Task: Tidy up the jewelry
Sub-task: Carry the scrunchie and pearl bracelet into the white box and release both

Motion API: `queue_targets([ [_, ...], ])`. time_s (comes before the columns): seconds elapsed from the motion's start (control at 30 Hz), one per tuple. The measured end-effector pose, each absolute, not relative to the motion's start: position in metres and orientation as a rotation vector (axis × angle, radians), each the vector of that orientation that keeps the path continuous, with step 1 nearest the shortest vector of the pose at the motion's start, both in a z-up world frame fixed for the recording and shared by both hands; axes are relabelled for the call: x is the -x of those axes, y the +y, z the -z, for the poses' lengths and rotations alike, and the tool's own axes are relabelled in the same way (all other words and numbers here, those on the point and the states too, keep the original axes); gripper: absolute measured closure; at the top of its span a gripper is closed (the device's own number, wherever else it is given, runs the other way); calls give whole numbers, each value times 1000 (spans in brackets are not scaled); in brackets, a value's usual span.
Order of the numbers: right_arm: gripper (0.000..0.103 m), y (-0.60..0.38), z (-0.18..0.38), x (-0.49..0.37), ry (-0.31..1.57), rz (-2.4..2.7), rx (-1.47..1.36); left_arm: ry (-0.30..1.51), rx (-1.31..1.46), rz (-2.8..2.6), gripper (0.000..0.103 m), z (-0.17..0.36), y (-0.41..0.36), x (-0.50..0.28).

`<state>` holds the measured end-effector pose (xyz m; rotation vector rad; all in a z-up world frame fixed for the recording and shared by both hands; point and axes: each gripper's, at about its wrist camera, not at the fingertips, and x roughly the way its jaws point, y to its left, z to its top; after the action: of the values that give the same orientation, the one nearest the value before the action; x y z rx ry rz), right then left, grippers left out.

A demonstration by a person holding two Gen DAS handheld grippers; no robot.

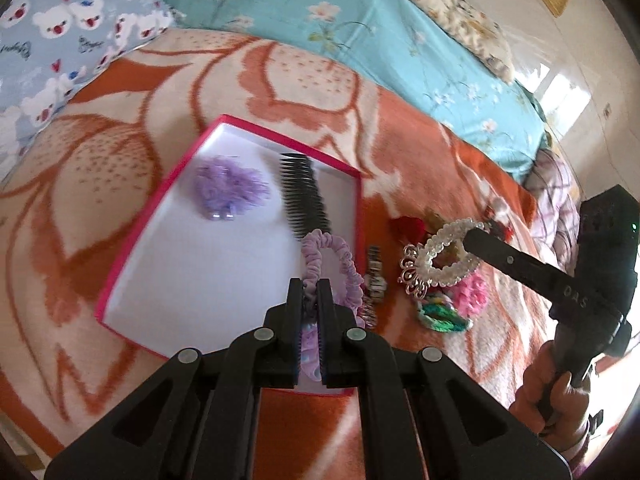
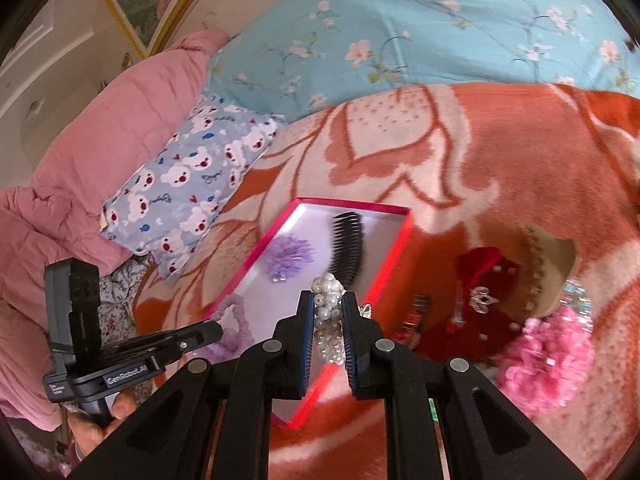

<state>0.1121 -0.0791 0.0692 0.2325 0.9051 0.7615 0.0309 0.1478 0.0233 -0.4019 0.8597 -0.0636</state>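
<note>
A pink-rimmed white box [image 1: 120, 276] [image 2: 372, 258] lies on the bed. Inside it are a fluffy purple hair piece [image 1: 230, 188] [image 2: 288, 258] and a black comb [image 1: 306, 196] [image 2: 348, 248]. My left gripper [image 1: 311, 286] [image 2: 216, 330] is shut on a lilac scrunchie [image 1: 340, 268] [image 2: 238, 312] over the box's near right corner. My right gripper [image 2: 329, 300] [image 1: 470, 238] is shut on a pearl bead bracelet [image 2: 328, 320] [image 1: 444, 256], held above the box's right edge in its own view.
A pile of loose pieces lies right of the box: a red piece [image 2: 486, 280] [image 1: 408, 228], a fluffy pink piece [image 2: 548, 356] [image 1: 474, 294], a green one [image 1: 442, 314], a gold filigree clip [image 1: 412, 276], a small barrette [image 1: 375, 276]. Pillows and a teal quilt [image 1: 340, 20] lie beyond.
</note>
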Motion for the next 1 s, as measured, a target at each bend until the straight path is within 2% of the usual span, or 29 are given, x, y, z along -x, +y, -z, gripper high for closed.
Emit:
queue_targets([
  [0.53, 90, 11, -39, -118, 997, -906, -190, 854, 468, -59, 99, -6, 213, -50],
  [1.0, 90, 7, 17, -153, 1104, -773, -131, 926, 456, -105, 99, 25, 221, -96],
])
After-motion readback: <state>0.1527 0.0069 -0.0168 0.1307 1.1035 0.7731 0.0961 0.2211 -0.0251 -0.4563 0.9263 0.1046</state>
